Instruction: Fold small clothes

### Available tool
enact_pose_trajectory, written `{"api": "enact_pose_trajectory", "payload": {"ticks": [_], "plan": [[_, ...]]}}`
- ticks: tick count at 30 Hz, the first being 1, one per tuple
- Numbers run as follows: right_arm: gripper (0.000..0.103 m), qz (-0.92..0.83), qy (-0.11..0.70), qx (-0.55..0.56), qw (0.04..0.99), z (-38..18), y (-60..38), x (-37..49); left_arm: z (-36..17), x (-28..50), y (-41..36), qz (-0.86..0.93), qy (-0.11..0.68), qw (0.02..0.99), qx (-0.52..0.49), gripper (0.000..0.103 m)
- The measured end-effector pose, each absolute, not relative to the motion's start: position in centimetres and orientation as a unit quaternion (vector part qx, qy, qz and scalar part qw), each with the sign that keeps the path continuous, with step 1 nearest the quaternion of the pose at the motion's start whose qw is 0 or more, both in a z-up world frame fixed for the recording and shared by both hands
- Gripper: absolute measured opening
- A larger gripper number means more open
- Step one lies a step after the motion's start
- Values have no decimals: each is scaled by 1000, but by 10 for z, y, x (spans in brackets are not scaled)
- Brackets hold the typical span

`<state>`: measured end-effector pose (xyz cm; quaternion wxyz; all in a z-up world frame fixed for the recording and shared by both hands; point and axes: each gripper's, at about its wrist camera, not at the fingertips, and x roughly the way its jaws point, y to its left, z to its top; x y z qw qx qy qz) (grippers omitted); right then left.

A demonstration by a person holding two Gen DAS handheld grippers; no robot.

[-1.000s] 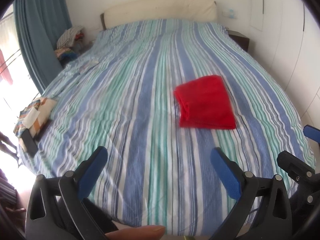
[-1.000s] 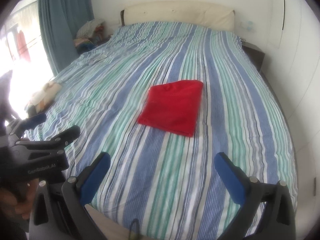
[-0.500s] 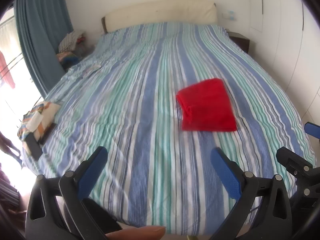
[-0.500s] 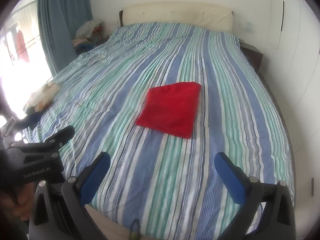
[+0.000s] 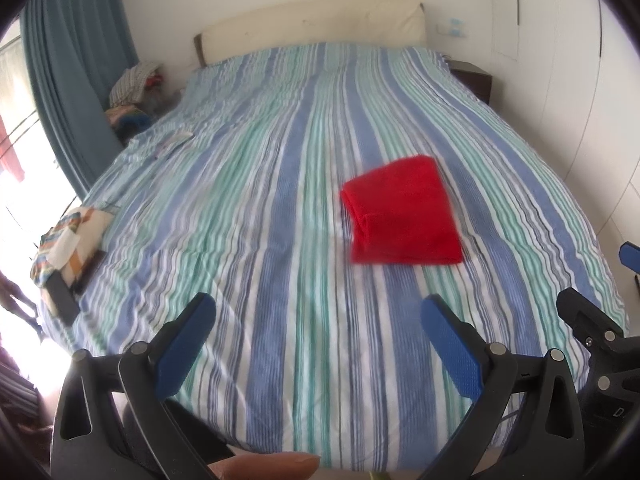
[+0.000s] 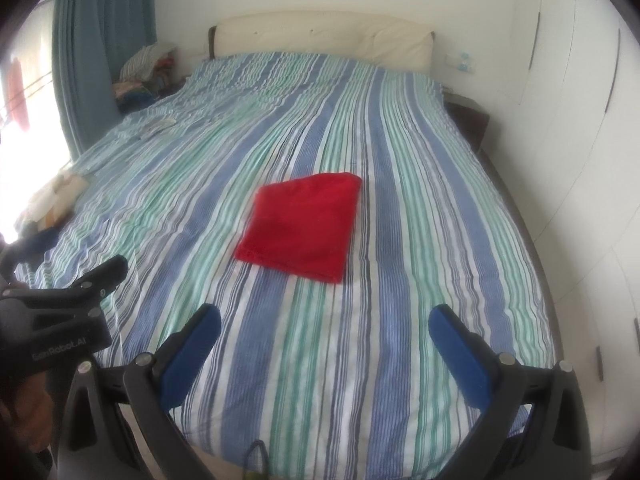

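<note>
Both grippers empty, folded cloth ahead on the bed

Left gripper [image 5: 316, 332] and right gripper [image 6: 324, 334] hold fingers wide apart; the red garment [image 6: 300, 226] lies frame-centre, long axis running away, seemingly nearer the right; striped bed [image 6: 420, 160].

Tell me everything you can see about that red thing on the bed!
The folded red cloth garment looks soft and slightly fuzzy, plain bright red with no pattern showing. It is folded into a flat, roughly square bundle, and layered edges show along its left side in the left wrist view. It lies flat on the blue, green and white striped bedcover, about the middle of the bed, turned a little askew to the stripes. Only the bedcover touches it; neither tool does.
</note>
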<state>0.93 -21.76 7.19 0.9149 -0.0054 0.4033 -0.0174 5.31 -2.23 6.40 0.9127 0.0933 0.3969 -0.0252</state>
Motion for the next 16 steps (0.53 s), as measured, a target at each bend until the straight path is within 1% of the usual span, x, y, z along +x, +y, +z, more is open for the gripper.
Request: {"api": "enact_pose_trajectory", "payload": {"ticks": [10,16], "plan": [[102,-24,410,-3,912,66,-219,9,65,52,-18,-48,400,912,74,102],[102,-23,408,1,913,68,-219,10,69,48,-16,-37,388,918,74,102]]}}
